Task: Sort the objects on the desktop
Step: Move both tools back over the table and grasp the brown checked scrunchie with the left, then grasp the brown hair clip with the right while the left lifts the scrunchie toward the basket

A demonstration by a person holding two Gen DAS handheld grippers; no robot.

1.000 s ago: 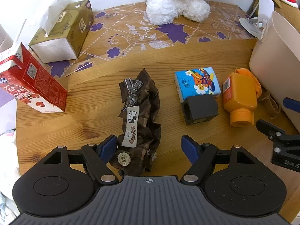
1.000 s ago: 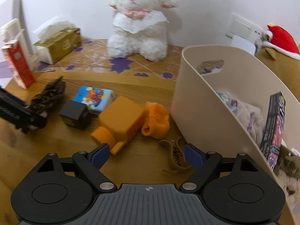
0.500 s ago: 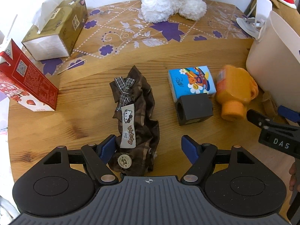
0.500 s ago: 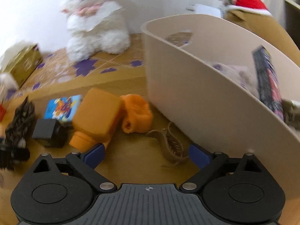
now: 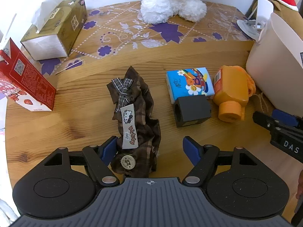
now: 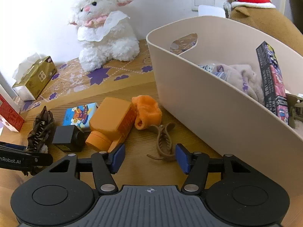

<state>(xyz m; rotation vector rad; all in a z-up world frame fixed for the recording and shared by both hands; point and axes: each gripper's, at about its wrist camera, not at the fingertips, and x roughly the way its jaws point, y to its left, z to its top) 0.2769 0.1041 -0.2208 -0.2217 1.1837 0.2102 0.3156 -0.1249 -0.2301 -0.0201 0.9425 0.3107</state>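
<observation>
A brown plaid cloth bundle (image 5: 135, 117) with a bow and a cartoon tag lies on the wooden table; its near end sits between the open jaws of my left gripper (image 5: 150, 150), against the left finger. My right gripper (image 6: 149, 158) is open, with a brown hair claw (image 6: 163, 141) lying just ahead between its fingertips. An orange bottle (image 6: 111, 123), an orange scrunchie (image 6: 147, 111), a black cube (image 6: 67, 138) and a blue tissue pack (image 6: 80, 115) lie to its left. The beige bin (image 6: 217, 102) holds several items.
A white plush lamb (image 6: 106, 37), a gold tissue box (image 5: 56, 28) and a red carton (image 5: 24, 81) stand at the back and left. The right gripper shows at the right edge of the left wrist view (image 5: 278, 126). A brown plush with a red hat (image 6: 251, 3) stands behind the bin.
The right gripper swung back left and closer to the hair claw. The left gripper eased forward slightly over the plaid cloth. Both stayed open.
</observation>
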